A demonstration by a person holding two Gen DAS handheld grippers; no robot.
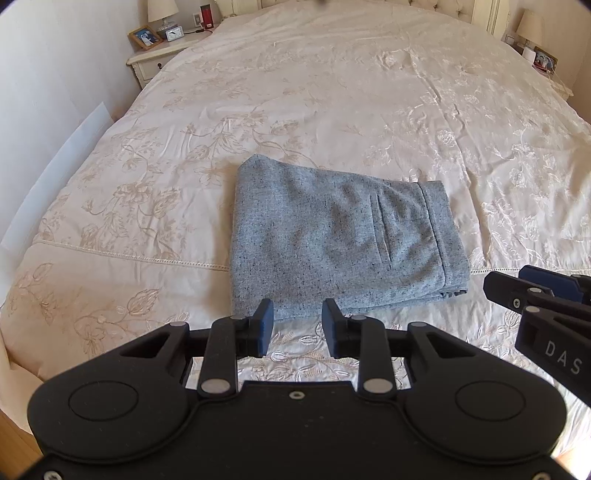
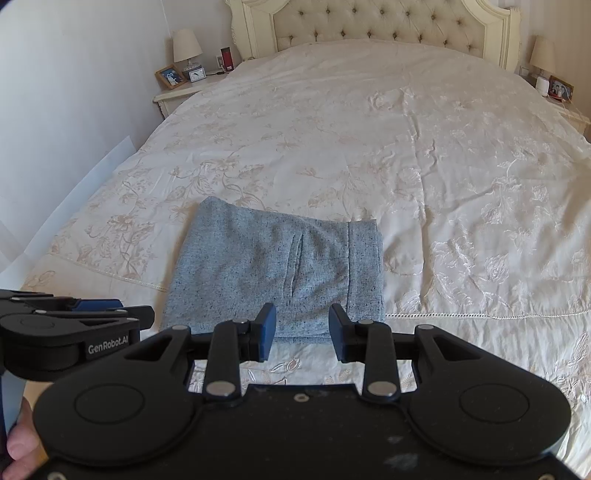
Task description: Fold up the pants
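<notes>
Grey speckled pants [image 1: 332, 240] lie folded into a compact rectangle on the cream embroidered bedspread [image 1: 332, 92], waistband to the right, a welt pocket facing up. My left gripper [image 1: 297, 328] hovers just short of the pants' near edge, open, nothing between its blue pads. The right gripper [image 1: 517, 288] shows at the right edge of that view. In the right wrist view the same pants [image 2: 273, 266] sit ahead and slightly left; my right gripper [image 2: 302, 332] is open and empty above their near edge. The left gripper [image 2: 96, 314] pokes in from the left.
A tufted headboard [image 2: 376, 29] stands at the far end. Nightstands flank the bed: the left one [image 2: 177, 94] carries a lamp, a photo frame and a clock, the right one [image 2: 561, 99] a lamp and a frame. A white wall [image 2: 74, 92] runs along the left. A hand [image 2: 18, 443] holds the left gripper.
</notes>
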